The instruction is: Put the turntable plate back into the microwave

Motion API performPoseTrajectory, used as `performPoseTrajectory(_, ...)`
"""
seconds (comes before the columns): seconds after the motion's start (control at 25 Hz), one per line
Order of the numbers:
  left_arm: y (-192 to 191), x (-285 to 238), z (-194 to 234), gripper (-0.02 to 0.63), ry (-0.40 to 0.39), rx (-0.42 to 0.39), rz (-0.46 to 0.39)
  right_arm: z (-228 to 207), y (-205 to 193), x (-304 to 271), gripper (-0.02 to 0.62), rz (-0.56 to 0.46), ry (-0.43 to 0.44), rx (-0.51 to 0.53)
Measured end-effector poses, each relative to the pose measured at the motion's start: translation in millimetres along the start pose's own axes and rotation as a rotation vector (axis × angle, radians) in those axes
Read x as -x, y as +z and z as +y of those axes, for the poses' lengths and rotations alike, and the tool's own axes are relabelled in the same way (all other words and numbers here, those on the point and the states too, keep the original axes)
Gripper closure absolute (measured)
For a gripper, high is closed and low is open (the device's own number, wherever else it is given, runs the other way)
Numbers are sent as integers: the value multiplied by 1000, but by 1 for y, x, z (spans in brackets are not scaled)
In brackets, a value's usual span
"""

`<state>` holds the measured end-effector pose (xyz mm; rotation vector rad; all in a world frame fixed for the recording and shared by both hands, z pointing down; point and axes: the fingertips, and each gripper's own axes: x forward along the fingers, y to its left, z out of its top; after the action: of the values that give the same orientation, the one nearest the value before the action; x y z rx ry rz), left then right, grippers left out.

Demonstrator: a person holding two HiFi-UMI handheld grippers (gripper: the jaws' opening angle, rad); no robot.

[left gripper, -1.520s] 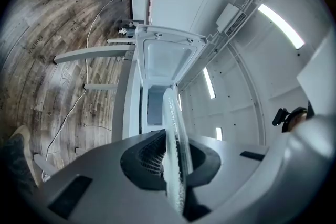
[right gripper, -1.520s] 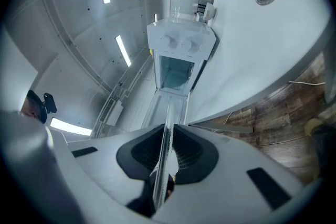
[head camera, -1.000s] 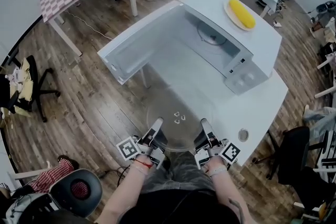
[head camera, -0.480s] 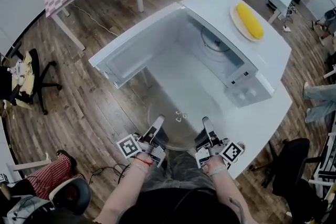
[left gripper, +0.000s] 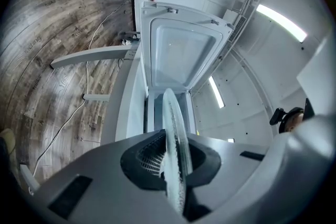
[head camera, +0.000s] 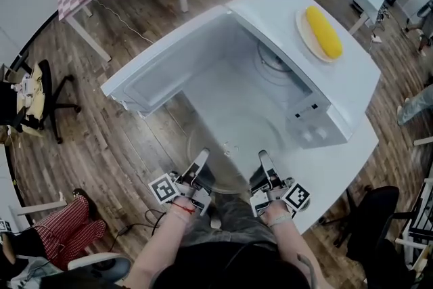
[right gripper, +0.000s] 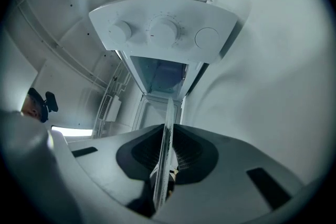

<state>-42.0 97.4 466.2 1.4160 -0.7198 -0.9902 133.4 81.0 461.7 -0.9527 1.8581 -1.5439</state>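
A clear glass turntable plate [head camera: 230, 149] is held level at lower centre of the head view, just in front of the open white microwave [head camera: 270, 10]. The left gripper [head camera: 200, 163] and right gripper [head camera: 263, 162] each clamp its near rim.

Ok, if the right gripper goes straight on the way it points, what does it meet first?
Probably the open microwave cavity: the right gripper, shut on the turntable plate, looks straight into it. The control panel lies close beside that line; margin is hard to judge.
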Motion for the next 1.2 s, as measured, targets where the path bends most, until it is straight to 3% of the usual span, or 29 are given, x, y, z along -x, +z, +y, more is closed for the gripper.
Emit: performPoseTrajectory(1.2,0,-31,15,574,37,-49,-50,-23,31,-22,546,37,5,-51)
